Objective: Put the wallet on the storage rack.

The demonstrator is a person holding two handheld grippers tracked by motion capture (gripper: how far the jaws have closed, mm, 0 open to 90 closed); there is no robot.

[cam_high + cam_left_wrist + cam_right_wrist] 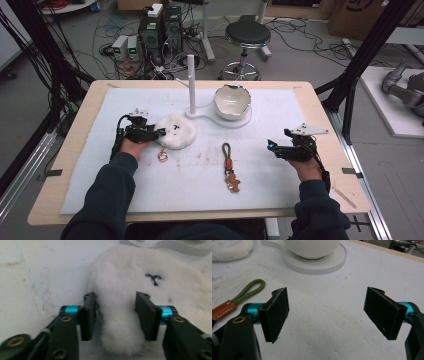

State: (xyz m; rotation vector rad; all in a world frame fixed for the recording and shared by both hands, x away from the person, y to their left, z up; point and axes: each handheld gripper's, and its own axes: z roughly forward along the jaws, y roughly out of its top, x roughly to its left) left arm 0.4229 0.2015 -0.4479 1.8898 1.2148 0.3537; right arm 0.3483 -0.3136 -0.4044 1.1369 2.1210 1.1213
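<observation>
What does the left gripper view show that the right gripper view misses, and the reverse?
Left gripper view: the left hand-held gripper, jaws either side of a fold of the fluffy white plush, with a small black mark on the fur.
Right gripper view: the right hand-held gripper open over bare mat, the green cord keychain, the white bowl.
Both: plush, white stand base.

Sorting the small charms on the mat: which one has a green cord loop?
The keychain with olive-green cord loop, tan leather tab and brown charm, mid-mat. The small ring charm near the fluffy white pad has no cord.
</observation>
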